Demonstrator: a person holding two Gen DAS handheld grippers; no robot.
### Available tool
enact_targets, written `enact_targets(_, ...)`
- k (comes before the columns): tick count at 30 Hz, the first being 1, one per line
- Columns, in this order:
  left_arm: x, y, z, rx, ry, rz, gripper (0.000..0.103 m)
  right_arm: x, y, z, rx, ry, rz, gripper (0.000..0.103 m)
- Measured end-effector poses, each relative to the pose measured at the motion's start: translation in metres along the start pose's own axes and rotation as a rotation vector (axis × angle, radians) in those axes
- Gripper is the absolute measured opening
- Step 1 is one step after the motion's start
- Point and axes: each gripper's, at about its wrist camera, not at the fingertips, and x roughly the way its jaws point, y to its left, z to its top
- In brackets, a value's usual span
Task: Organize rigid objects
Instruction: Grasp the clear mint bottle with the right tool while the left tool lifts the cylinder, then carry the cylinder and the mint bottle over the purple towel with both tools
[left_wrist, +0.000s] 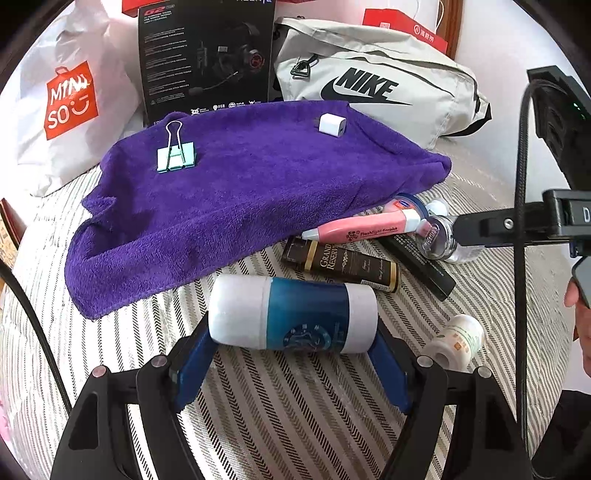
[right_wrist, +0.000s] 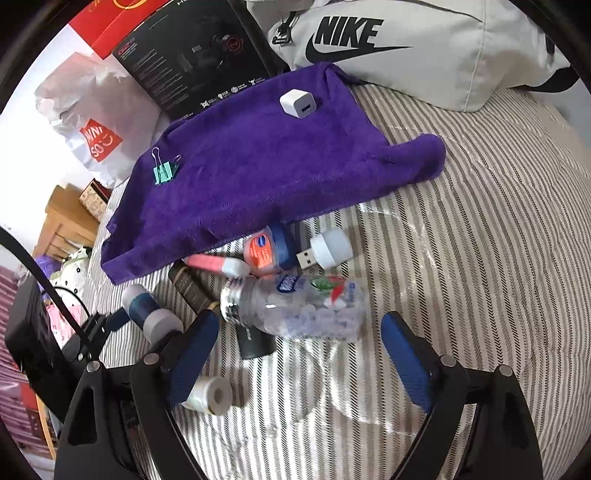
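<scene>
my left gripper (left_wrist: 291, 354) pinching one blue-and-white roll-on bottle (left_wrist: 293, 317) on the striped bedspread (left_wrist: 258, 406), one binder clip (left_wrist: 175, 157) and one charger cube (left_wrist: 331, 124) on one purple towel (left_wrist: 240, 192), my right gripper (right_wrist: 295, 354) spread, one clear plastic bottle (right_wrist: 295, 308) lying loose between its pads

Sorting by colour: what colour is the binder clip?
Mint green binder clip, clearest in left wrist view.

Grey bag (left_wrist: 376, 85): NIKE showing at one o'clock.
White shopping bag (left_wrist: 70, 99): MINISO sitting at ten o'clock.
Dark tube (left_wrist: 340, 264): GRAND RESERVE reading centre-right.
Pink tool (left_wrist: 362, 229): Flashlight lettering showing.
</scene>
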Motion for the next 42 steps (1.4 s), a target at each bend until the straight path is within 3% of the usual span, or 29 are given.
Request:
enact_targets(12,-0.003,-0.001,-0.004,-0.035,-0.008,0.020,0.076,0.023,0.004,0.009,0.048,0.001,-0.052,0.090)
enact_targets(21,-0.013,0.013,-0.011,-0.106,0.004,0.028,0.076,0.016,0.003,0.008,-0.089,-0.011,-0.043,0.083)
enact_targets(27,-0.017,0.025,-0.012,-0.166,0.002,0.036,0.068,0.001,-0.001,0.004,-0.182,-0.048,-0.097,0.082)
enact_targets(32,-0.013,0.022,-0.007,-0.166,0.013,0.042,0.054,-0.002,-0.004,0.003,-0.210,-0.052,-0.079,0.081)
enact_targets(42,-0.009,0.018,-0.003,-0.148,0.017,0.059,0.054,-0.003,-0.006,0.000,-0.233,-0.051,-0.050,0.081)
